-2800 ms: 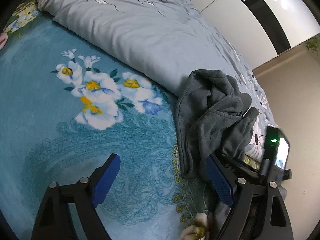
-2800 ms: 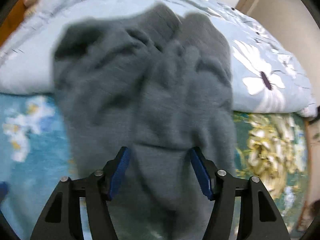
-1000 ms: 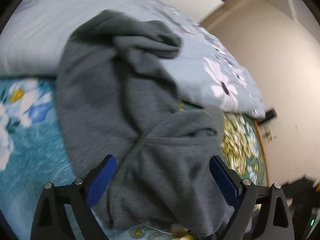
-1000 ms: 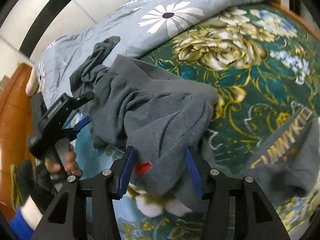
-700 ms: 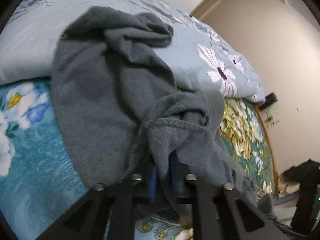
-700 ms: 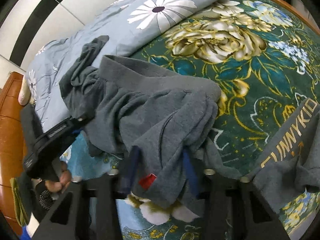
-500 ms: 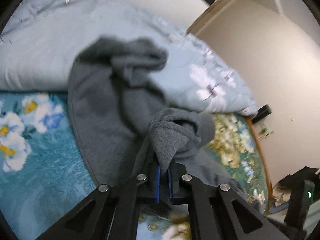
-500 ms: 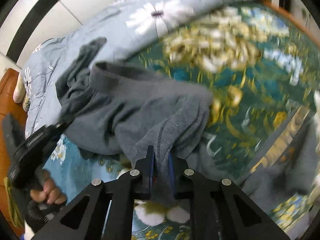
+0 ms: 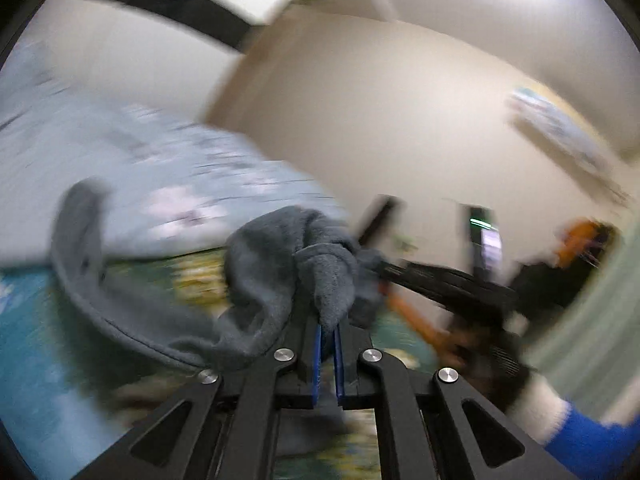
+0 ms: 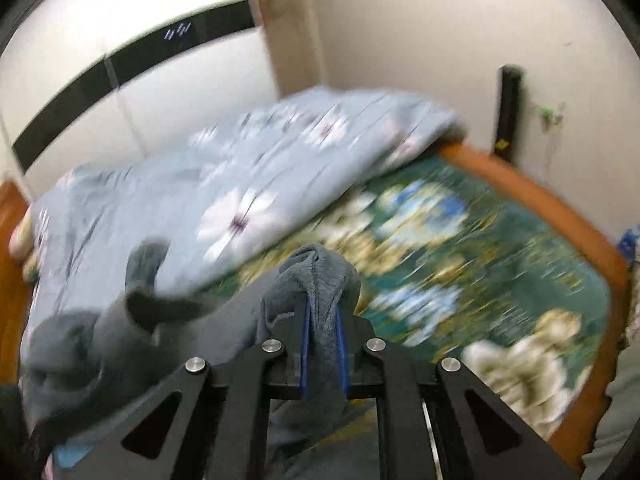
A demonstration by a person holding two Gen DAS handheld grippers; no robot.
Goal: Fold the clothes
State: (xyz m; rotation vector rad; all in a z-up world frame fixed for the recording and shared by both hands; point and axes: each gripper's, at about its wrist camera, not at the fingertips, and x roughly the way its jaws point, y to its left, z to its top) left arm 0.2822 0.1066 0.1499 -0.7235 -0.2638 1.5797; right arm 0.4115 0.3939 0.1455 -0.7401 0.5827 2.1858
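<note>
Above bed [image 10: 532,200]: left gripper [image 9: 328,334], right gripper [image 10: 323,320] fingers both clenched on grey garment [image 9: 256,276].

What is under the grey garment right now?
Under the lifted grey garment lies the floral bedspread, with a pale blue quilt behind. The bed directly beneath its hanging folds is covered from view.

Each gripper is black, made of flat bars with holes cut in them shaped like triangles. Round silver screws sit on the bars. The left gripper [image 9: 328,354] has two thin blue pads [image 9: 317,360]. The right gripper [image 10: 324,352] has the same blue pads [image 10: 305,344]. A sleeve [image 9: 580,436] is bright blue with a white fuzzy cuff.
</note>
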